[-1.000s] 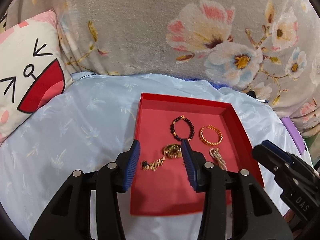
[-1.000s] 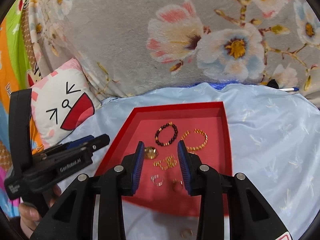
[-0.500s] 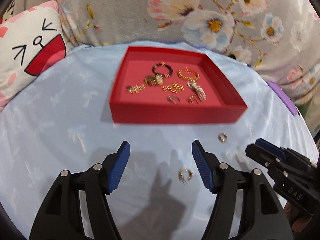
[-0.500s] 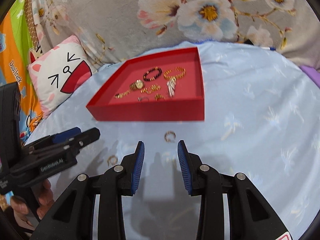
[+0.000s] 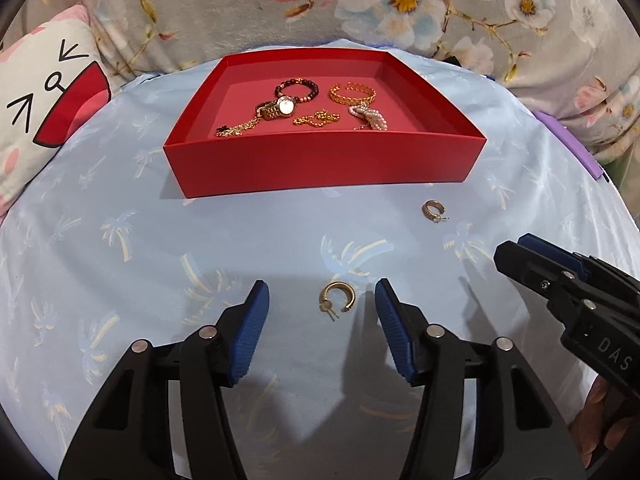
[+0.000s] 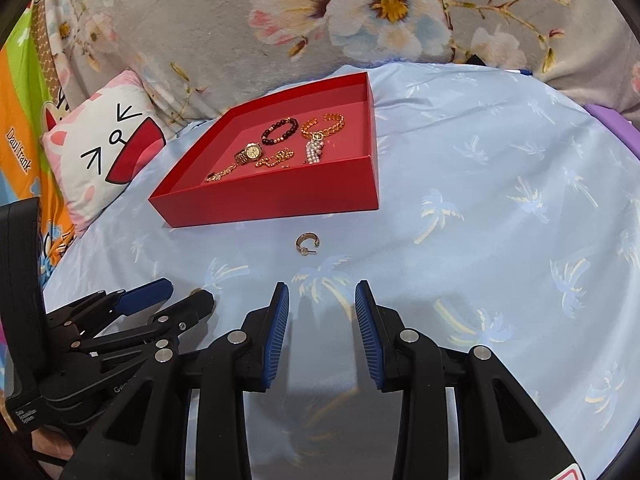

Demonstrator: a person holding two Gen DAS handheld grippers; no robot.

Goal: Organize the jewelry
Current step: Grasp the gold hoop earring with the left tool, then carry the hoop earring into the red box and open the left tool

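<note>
A red tray (image 5: 320, 164) (image 6: 272, 200) on the blue cloth holds a gold watch (image 5: 276, 109), a dark bead bracelet (image 5: 298, 86), a gold bangle (image 5: 352, 94), a gold chain (image 5: 316, 119) and a pearl piece (image 5: 368, 117). A gold hoop earring (image 5: 338, 300) lies on the cloth between my open left gripper's (image 5: 322, 304) fingertips. A second gold earring (image 5: 432, 210) (image 6: 307, 243) lies in front of the tray. My open, empty right gripper (image 6: 322, 304) is a little short of it.
A cat-face pillow (image 5: 40, 100) (image 6: 104, 152) lies at the left. A floral blanket (image 5: 320, 4) rises behind the tray. A purple object (image 5: 568, 144) sits at the right edge. The left gripper (image 6: 160, 300) shows in the right wrist view; the right gripper (image 5: 528, 256) shows in the left wrist view.
Both grippers pulled back from over the tray to the cloth in front of it. The left one has come down around the near earring.
</note>
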